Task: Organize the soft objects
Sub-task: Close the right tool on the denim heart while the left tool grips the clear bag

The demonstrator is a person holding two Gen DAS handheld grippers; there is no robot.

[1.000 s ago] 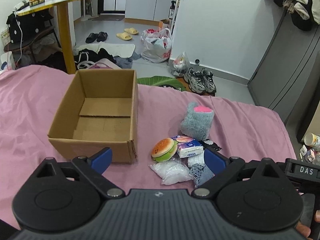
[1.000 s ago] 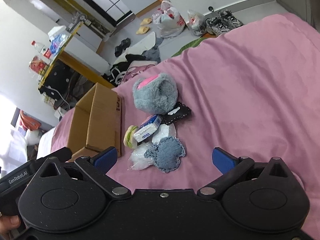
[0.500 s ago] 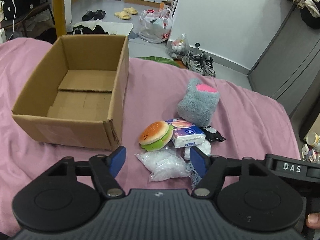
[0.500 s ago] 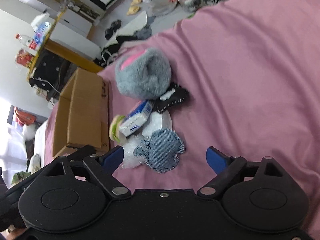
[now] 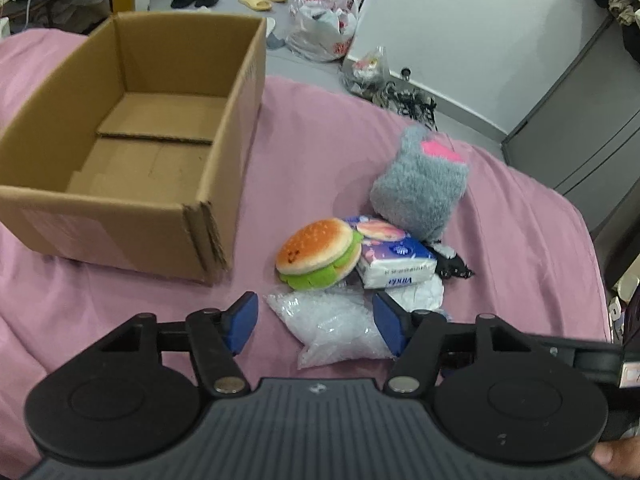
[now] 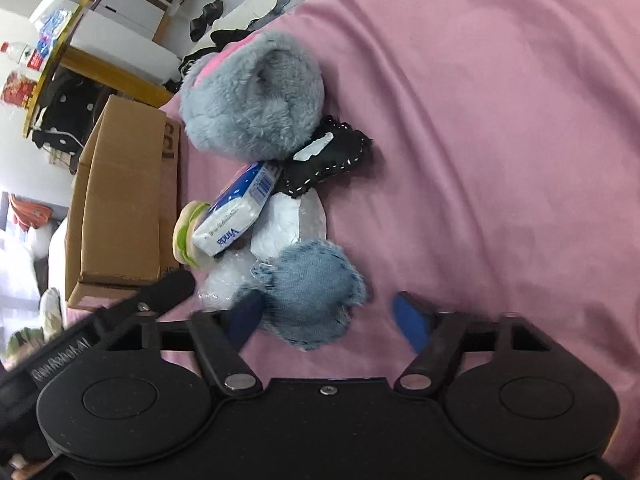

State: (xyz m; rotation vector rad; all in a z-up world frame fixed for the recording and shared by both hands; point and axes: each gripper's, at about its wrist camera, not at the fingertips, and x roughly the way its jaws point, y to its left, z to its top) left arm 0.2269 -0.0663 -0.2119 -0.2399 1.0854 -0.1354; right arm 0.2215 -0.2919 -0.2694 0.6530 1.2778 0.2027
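cardboard box [image 5: 160,152] sits open-topped on a pink bedspread [image 5: 520,240], nothing inside it but its folded bottom flaps. just to its right lies a small heap of soft things: a plush hamburger [image 5: 318,254] leaning against a vinda tissue pack [image 5: 394,266], a grey furry toy [image 5: 420,188] with a pink patch behind them, a clear plastic bag [image 5: 332,324] in front, a white crumpled packet [image 6: 286,226] and a black stitched pouch [image 6: 324,160] partly under the grey toy. a denim pouch [image 6: 312,292] with frayed edges lies at the near end of the heap in the right wrist view.

the left gripper [image 5: 316,322] is spread wide, its 2 blue pads either side of the clear bag, the right pad close against the bag's edge. the right gripper [image 6: 328,320] is also wide apart, straddling the denim pouch; its left pad is just at the pouch's edge, the right pad well clear over bare bedspread. neither holds anything.
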